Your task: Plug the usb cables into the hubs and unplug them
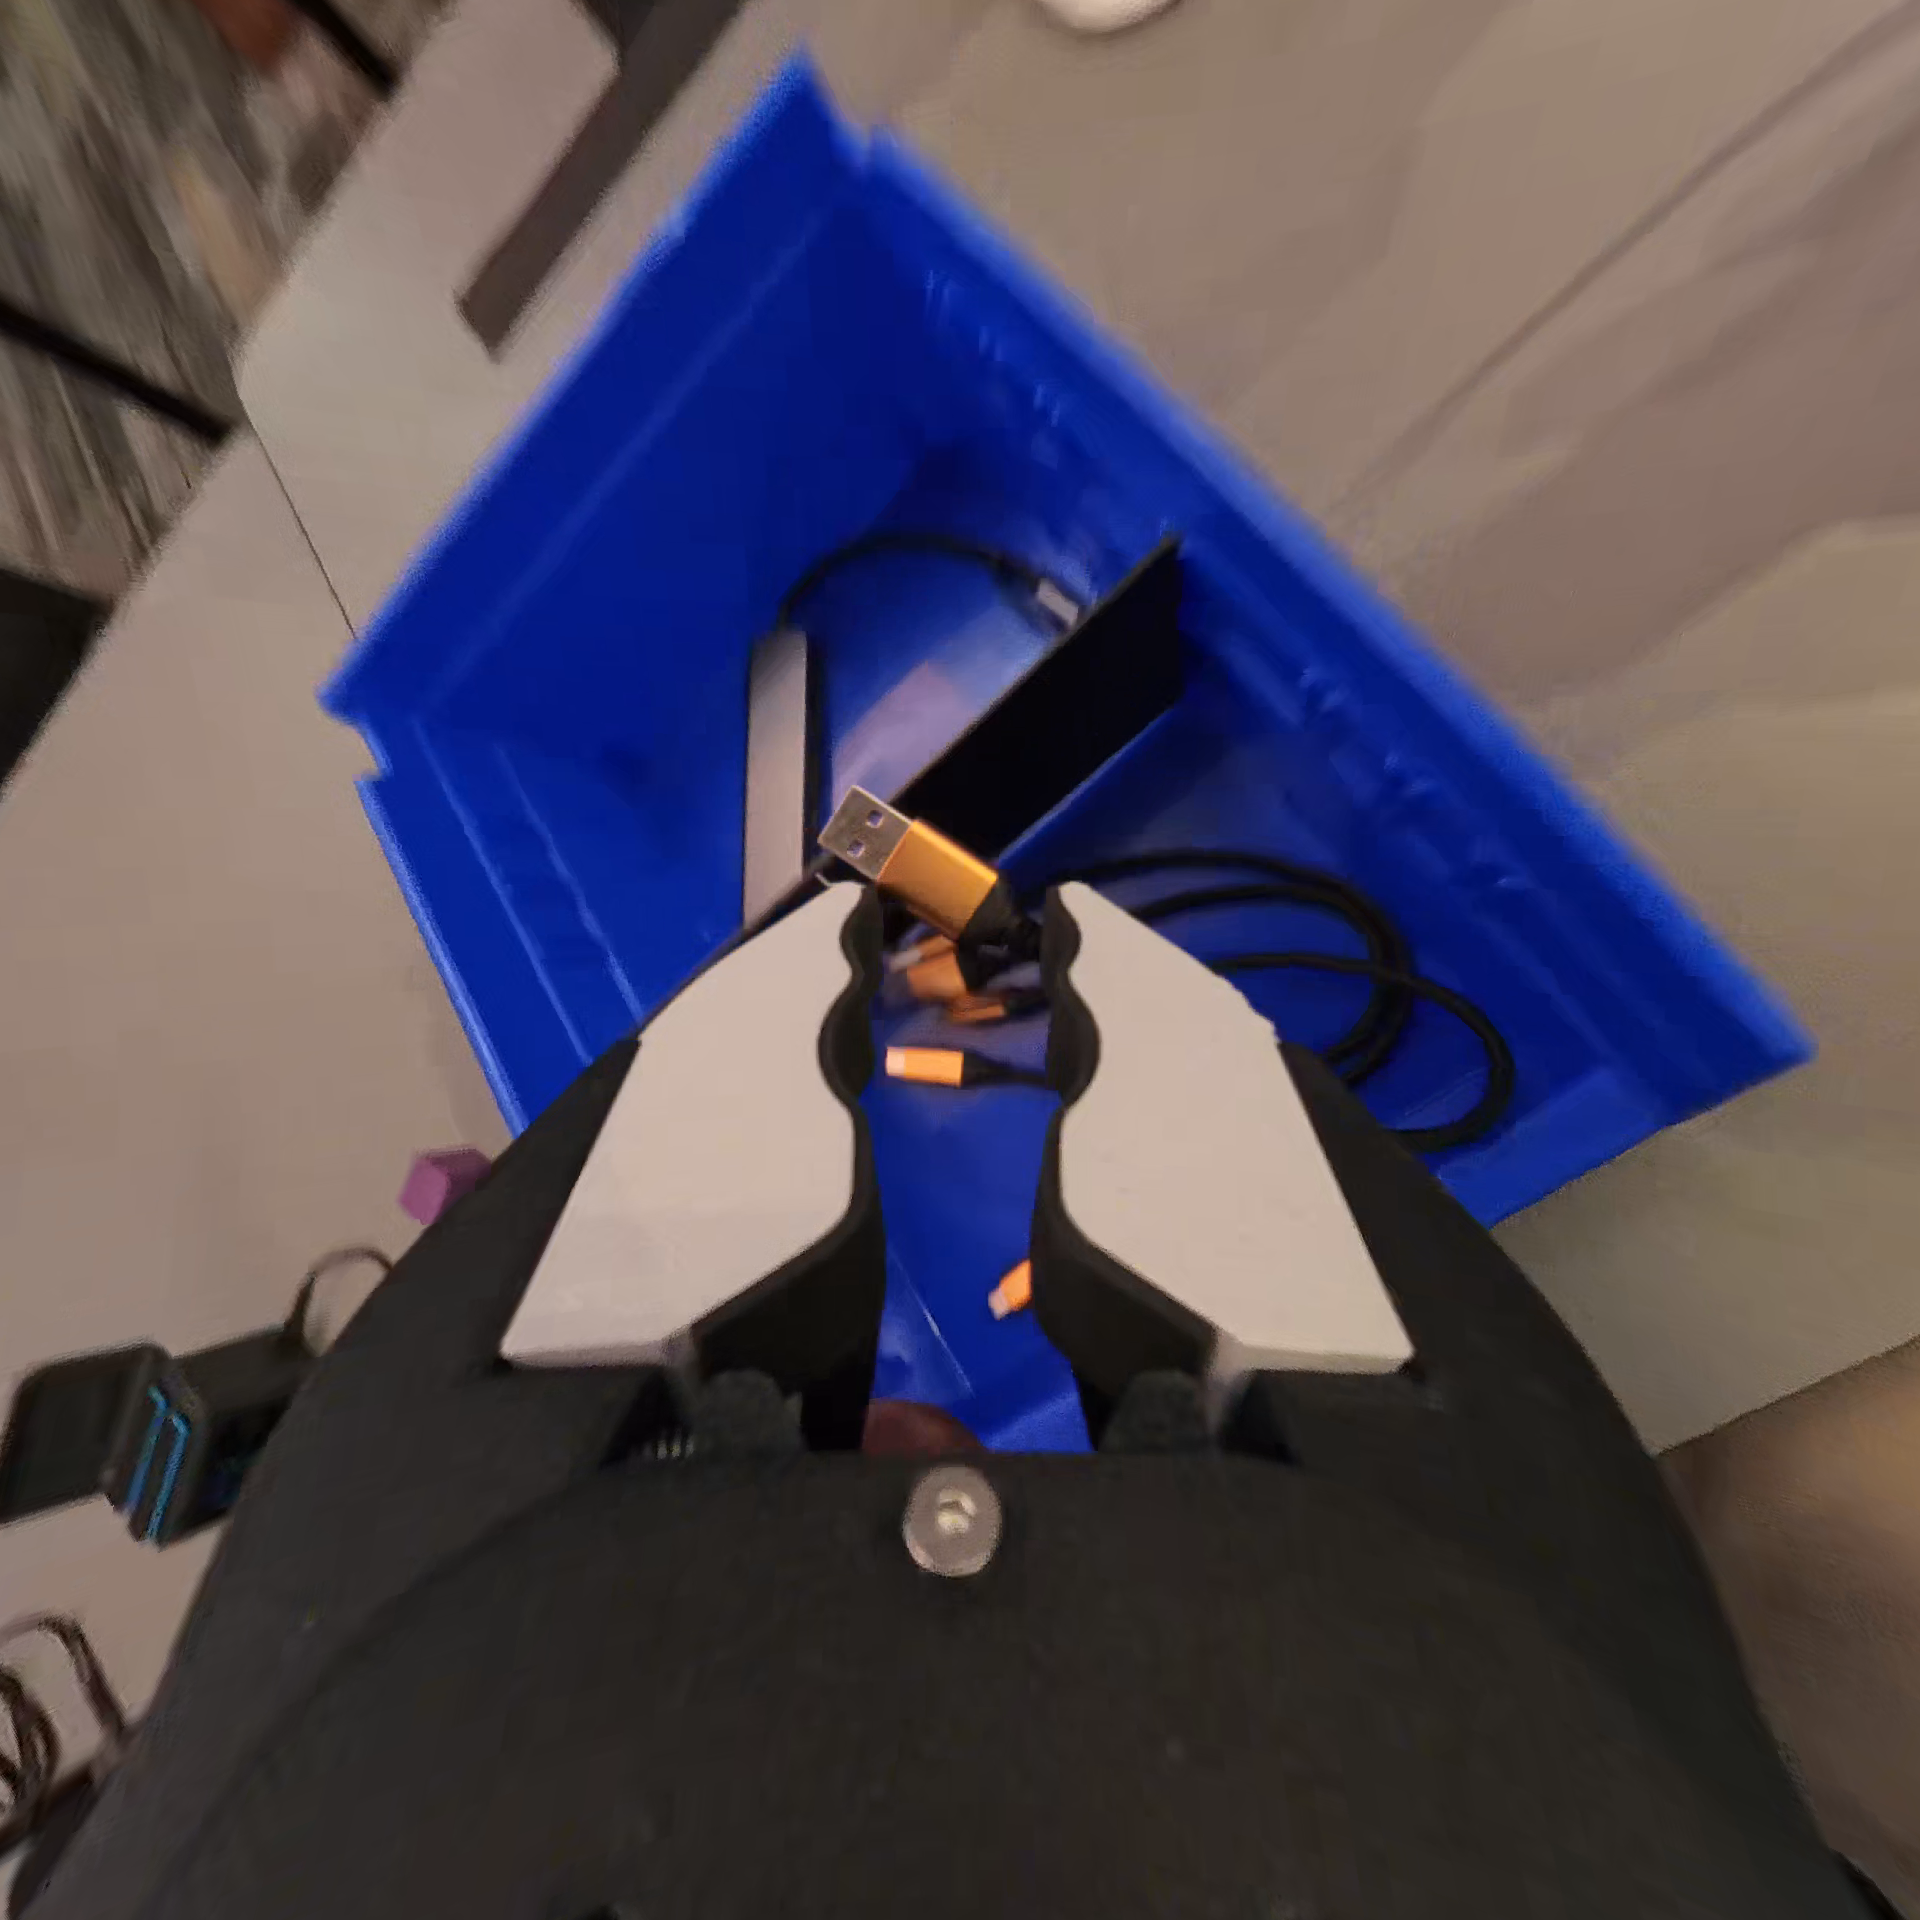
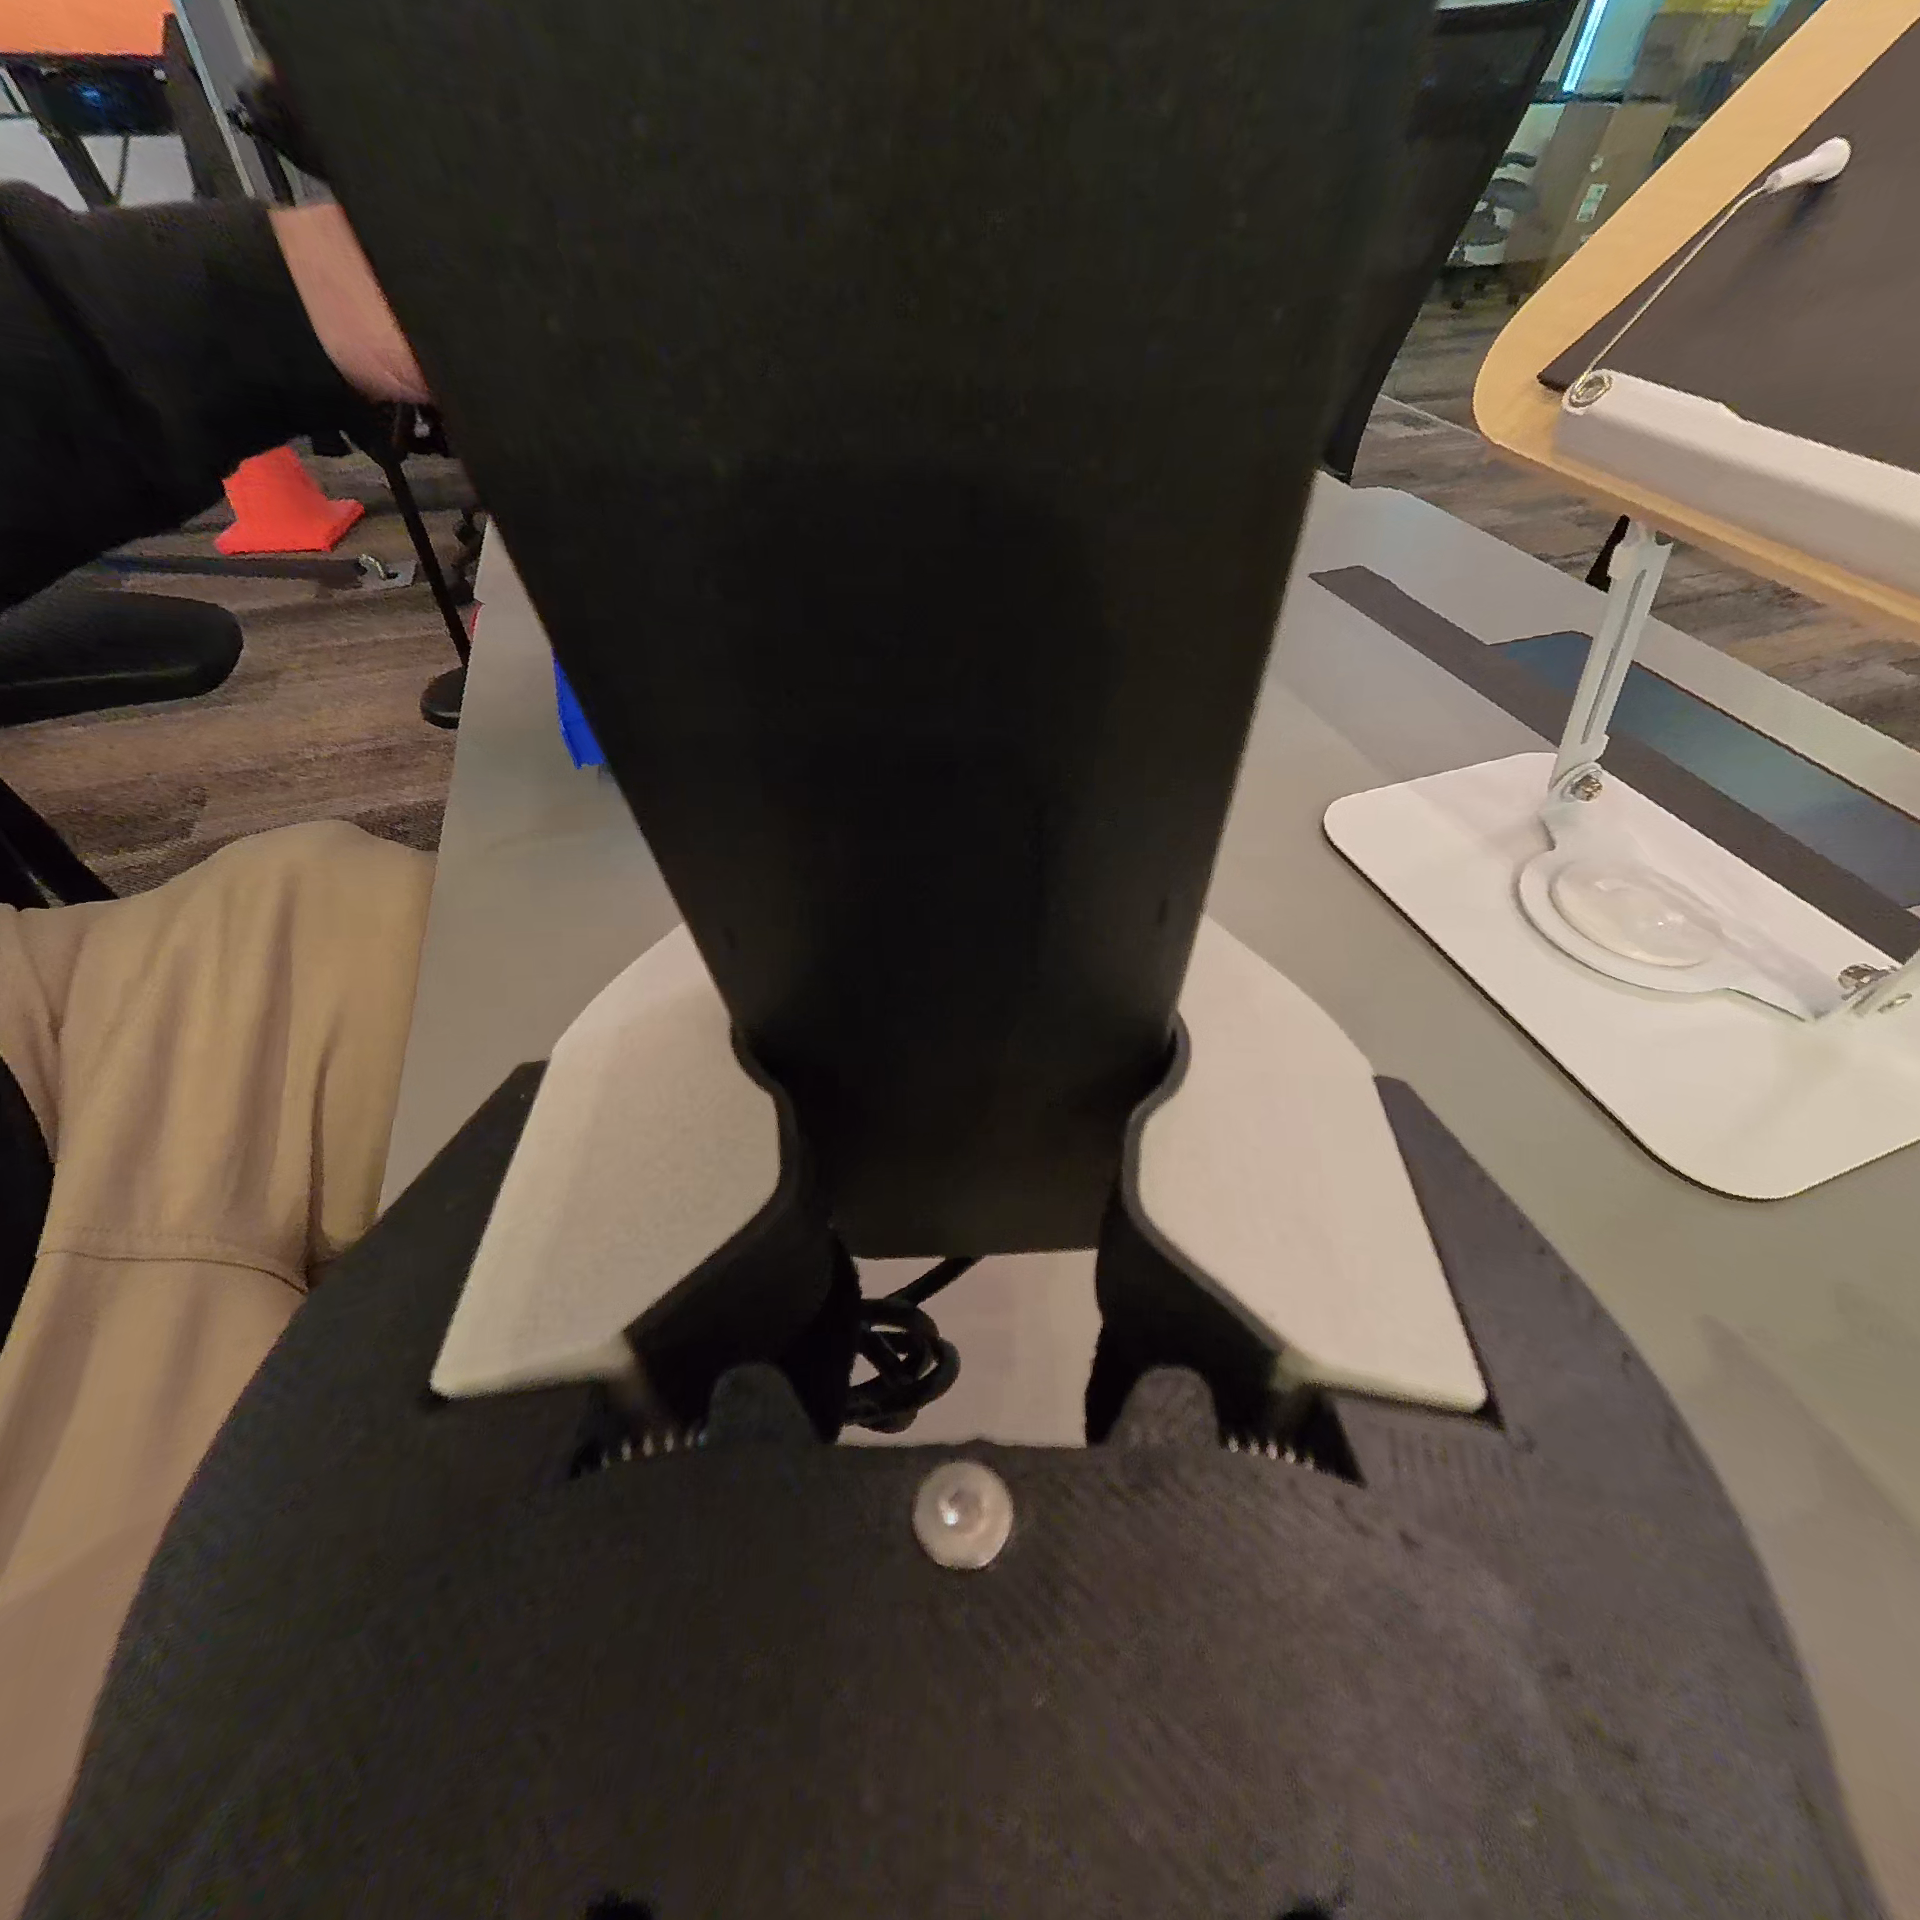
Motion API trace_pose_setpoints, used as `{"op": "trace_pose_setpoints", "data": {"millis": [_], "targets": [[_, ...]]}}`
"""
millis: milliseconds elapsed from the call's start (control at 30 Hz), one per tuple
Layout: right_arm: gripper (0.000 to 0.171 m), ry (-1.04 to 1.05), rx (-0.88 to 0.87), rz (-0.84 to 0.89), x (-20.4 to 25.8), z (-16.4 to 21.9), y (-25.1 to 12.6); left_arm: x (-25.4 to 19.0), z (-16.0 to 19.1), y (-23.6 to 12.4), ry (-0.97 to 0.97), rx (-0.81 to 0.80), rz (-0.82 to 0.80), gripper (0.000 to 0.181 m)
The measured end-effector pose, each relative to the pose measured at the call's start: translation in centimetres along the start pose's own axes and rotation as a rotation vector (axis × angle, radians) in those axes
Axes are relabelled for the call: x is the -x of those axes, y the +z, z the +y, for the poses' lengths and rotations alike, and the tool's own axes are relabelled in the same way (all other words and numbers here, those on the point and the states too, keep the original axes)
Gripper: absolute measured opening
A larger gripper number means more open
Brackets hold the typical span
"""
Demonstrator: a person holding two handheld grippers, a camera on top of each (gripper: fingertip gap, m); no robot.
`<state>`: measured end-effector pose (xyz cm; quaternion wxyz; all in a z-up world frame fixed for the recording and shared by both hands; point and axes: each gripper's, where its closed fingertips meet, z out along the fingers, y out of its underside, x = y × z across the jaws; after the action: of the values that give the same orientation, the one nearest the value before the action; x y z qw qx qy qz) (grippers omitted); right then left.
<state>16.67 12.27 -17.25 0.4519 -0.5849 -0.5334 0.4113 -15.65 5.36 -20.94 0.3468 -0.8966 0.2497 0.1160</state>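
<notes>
My left gripper hovers over a blue bin and is shut on the rear of an orange USB plug. The plug's metal end points up and left. More orange plugs and a coiled black cable lie in the bin, with a grey hub and a black divider. A black hub with blue ports lies at the lower left. My right gripper is shut on a broad black body, apparently a hub, which fills the middle of the right wrist view.
A purple block sits on the grey table beside the bin. A white stand with a wooden board is at the right. A person's black sleeve and beige trousers are at the left. A corner of the bin shows. Tip to tip, the grippers are about 35 cm apart.
</notes>
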Motion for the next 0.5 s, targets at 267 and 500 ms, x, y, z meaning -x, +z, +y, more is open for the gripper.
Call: {"op": "trace_pose_setpoints", "data": {"millis": [267,500], "targets": [[0.065,0.001,0.008,0.006,-0.2,0.3,0.0,-0.8,-4.3,-0.5,0.201,-0.02,-0.003,0.008],[0.065,0.01,0.008,0.0,-0.3,0.5,0.1,-2.7,-4.9,0.6,0.267,-0.089,0.053,0.008]]}}
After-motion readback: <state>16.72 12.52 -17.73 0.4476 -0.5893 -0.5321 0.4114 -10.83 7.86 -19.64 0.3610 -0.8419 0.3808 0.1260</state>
